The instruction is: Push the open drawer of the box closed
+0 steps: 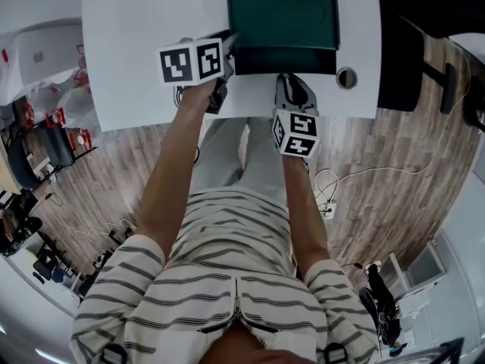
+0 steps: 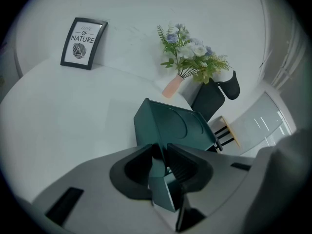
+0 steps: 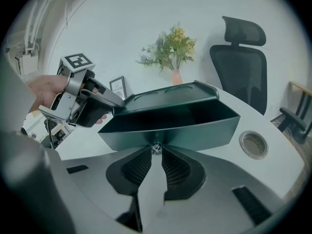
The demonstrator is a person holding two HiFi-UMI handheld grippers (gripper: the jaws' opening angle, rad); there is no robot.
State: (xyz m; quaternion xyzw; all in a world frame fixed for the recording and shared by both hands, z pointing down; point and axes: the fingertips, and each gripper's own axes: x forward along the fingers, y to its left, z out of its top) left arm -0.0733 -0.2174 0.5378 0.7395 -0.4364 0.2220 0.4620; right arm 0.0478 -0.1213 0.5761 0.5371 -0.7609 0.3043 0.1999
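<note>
— Your striped shirt [image 1: 227, 279] fills the bottom of the head view, closest to the lens. Past it both forearms reach to the white table [image 1: 136, 51]. On it sits the dark green box [image 1: 284, 17], its drawer [image 1: 284, 61] pulled out toward you.
— And my grippers there?
— Your left gripper [image 1: 229, 44] is at the box's near left corner. Your right gripper [image 1: 292, 82] meets the middle of the drawer front.
— Left gripper view?
— Your fingers [image 2: 187, 167] are clenched on a green edge of the box at that corner, which stands between the pads. The rest of the box stretches away beyond the tips, with a vase of flowers [image 2: 187, 57] and a framed print [image 2: 83, 43] well behind it.
— Right gripper view?
— You look into the open drawer, just past your tips. On its front a small metal knob [image 3: 156, 148] sits between the two fingertips, which are closed onto it from both sides. Your left gripper shows at the drawer's left end.
</note>
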